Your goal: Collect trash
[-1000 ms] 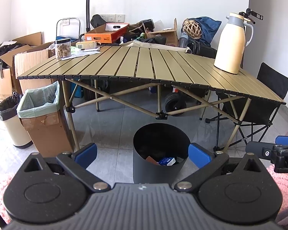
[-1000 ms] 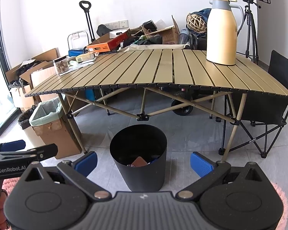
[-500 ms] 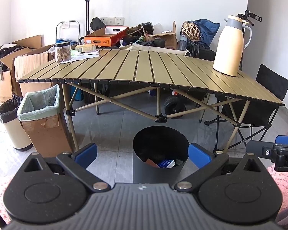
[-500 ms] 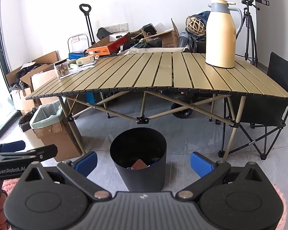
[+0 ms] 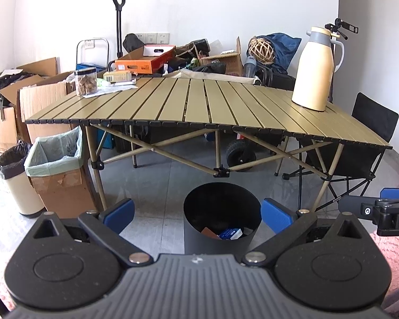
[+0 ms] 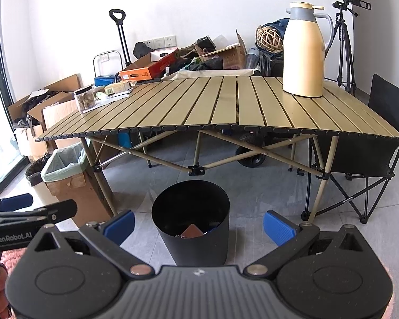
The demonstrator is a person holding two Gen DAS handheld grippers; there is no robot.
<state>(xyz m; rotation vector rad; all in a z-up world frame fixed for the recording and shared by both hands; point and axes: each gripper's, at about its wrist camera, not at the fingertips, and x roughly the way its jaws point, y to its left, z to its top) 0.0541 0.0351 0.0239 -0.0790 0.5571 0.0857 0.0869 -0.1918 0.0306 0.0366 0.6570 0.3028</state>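
Left claw (image 5: 196, 214) spread wide, blue pads (image 5: 119, 211) well apart, nothing between them; aimed at the round black trash bin (image 5: 222, 242) on the grey tiled floor (image 5: 157, 180) just ahead. Inside that bin, trash lying at the bottom: a brown flat piece (image 5: 208, 232) beside a blue-and-white packet (image 5: 231, 234). Right claw (image 6: 198, 224) likewise spread wide and gripping nothing, pointed at the same bin, with the brown piece showing above the near rim. Each claw visible at the edge of the other's view, side by side and apart, both short of the bin. Beyond the bin, a slatted olive-green folding tabletop (image 5: 199, 106) on crossed metal legs, carrying a tall cream thermos jug with a grey lid (image 5: 315, 70) near its right end and a clear lidded jar of brown snacks (image 5: 85, 81) near its far left corner, next to some papers. To the left of the tabletop, on the floor, a cardboard box lined with a pale green bag (image 5: 57, 170) and, just beside it, a cream round bin with a black liner (image 5: 16, 175). To the right, a black folding camp chair (image 5: 364, 143). Behind the tabletop, against the white wall, cardboard boxes and assorted clutter.
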